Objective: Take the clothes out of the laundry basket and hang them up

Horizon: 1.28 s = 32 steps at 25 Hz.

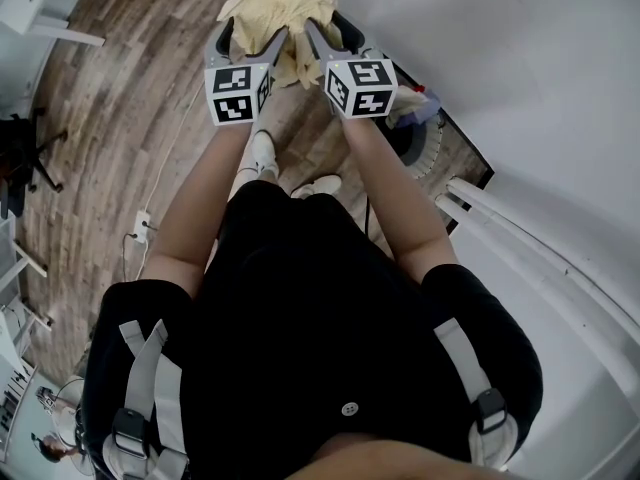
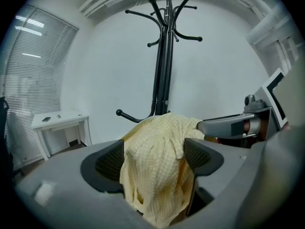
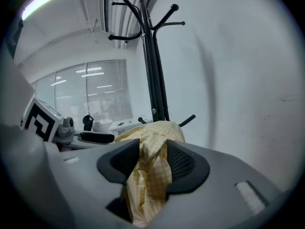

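Yellow checked garment (image 2: 157, 166) is up off the floor, bunched between both your tools in front of you. Your left tool (image 2: 155, 159) has its jaws wide apart, and the cloth lies slack between them, draped over rather than pinched. Your right tool (image 3: 152, 161) has its jaws much narrower. A fold fills the gap and touches both pads, so it looks lightly clamped there. Just beyond the cloth stands the black coat stand (image 2: 164, 56), its low pegs close behind the top of the garment. Whether the cloth already rests on a peg I cannot tell. The laundry basket (image 1: 425, 148) is down by your right foot. You seem to be at the hanging step. Next, make sure a peg carries the cloth before your right tool lets go.
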### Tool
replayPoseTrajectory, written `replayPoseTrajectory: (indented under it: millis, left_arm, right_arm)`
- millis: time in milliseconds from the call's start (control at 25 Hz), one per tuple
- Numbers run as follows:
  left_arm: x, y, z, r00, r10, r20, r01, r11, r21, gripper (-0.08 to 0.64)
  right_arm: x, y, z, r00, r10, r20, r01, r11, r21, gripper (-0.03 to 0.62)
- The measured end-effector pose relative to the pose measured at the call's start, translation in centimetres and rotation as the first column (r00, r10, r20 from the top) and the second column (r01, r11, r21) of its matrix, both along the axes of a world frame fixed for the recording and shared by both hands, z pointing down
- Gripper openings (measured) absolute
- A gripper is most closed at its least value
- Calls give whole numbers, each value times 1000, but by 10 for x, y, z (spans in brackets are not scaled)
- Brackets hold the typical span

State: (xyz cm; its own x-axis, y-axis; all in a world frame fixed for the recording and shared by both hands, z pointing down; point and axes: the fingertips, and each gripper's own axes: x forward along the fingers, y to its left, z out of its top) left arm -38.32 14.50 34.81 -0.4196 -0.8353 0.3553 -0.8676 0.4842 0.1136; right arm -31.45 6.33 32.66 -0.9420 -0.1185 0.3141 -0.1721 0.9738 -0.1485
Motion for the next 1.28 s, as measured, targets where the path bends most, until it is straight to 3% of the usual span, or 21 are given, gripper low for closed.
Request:
replayPoseTrajectory:
  millis: [240,480,880,1040,1200,1280]
  left_arm:
    - [5,6,1,1000,5,-4,-5,1000,-7,417]
    - [17,7,-14,1000,20,12,-21,999,34,417]
    - [48,-11,-94,985,130,113,-144,981,127,417]
    - [86,-38,-116,961,229,153,-252,956,150,417]
    - [146,-72,-126,919,353,175,-383,904,191,452]
    - [177,-90,-129,899,402,176,-433,877,210,490]
  right_arm:
    - [4,3,0,1000,8,3,-8,1000,4,198]
    - [14,2,-3,1000,15,8,-15,1000,3,221]
    - [64,-19,-64,994,64,91,-70,995,69,247]
    - [116,-44,-91,986,108,129,-121,987,104,303]
    - [189,-64,-106,977,142,159,-164,977,137,440]
    - [232,-77,-107,970,180,161,-204,967,151,468]
